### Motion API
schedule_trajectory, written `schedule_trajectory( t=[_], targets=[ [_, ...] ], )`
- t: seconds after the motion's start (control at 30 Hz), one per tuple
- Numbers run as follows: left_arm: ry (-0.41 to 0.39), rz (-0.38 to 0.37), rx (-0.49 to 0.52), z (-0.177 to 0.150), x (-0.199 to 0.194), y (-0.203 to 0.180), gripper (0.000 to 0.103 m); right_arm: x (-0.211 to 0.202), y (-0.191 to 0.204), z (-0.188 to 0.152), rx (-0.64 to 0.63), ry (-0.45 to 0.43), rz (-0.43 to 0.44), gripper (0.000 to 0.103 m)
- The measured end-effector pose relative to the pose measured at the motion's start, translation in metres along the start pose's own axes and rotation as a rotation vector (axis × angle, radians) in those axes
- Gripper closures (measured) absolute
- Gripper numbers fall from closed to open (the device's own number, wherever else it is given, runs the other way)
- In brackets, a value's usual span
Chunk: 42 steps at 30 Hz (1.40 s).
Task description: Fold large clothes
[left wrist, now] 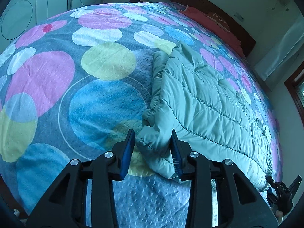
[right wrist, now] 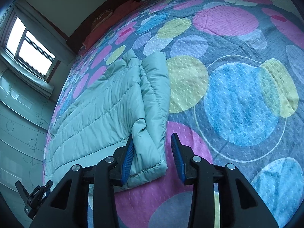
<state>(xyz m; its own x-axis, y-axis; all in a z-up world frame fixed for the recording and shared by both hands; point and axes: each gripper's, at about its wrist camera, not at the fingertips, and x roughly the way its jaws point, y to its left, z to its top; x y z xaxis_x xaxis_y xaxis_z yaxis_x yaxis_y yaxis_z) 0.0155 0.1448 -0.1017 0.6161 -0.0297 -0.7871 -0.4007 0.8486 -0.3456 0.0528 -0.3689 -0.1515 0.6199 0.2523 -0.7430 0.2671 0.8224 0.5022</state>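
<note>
Broadly, a bed (left wrist: 57,79) fills both views, covered by a spread printed with big pink, blue, yellow and white circles. On it lies a pale teal quilted jacket (left wrist: 205,102), folded lengthwise into a long flat bundle with a sleeve tucked along one edge. In the left wrist view it runs from the lower middle toward the far right; in the right wrist view (right wrist: 106,110) it runs from the lower middle toward the left side of the bed. Red bedding (left wrist: 214,26) sits at the head of the bed against a dark wooden headboard, and a window (right wrist: 28,47) shows in the right wrist view.

One end of the jacket sits between the spread fingers of the left gripper (left wrist: 153,148); the cloth touches the right finger and lies just beside the left one, with no squeeze visible. The right gripper (right wrist: 152,152) likewise has its fingers spread: the jacket's corner rests against the left finger, while the right finger stands clear over the pink circle.
</note>
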Motion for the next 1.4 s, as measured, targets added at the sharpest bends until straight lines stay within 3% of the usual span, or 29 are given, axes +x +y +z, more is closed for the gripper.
schedule_trajectory(
  t=[0.13,0.33,0.57,1.0,1.4],
  targets=[
    [-0.018,0.072,0.060,0.005,-0.004,0.006,0.057,-0.012,-0.005,0.006,-0.026,-0.034,-0.065,0.061],
    [-0.013,0.128,0.091,0.014,-0.005,0.017,0.057,-0.025,0.012,0.011,-0.107,-0.088,-0.151,0.062],
    [-0.100,0.143,0.146,0.031,-0.025,0.004,0.057,-0.021,0.071,0.005,-0.241,-0.092,-0.098,0.069],
    [-0.061,0.168,0.124,0.039,-0.009,0.013,0.057,0.043,0.199,-0.031,-0.501,0.004,0.004,0.079],
    [-0.044,0.181,0.167,0.059,0.013,0.007,0.057,0.089,0.240,-0.050,-0.603,0.043,-0.044,0.079]
  ],
)
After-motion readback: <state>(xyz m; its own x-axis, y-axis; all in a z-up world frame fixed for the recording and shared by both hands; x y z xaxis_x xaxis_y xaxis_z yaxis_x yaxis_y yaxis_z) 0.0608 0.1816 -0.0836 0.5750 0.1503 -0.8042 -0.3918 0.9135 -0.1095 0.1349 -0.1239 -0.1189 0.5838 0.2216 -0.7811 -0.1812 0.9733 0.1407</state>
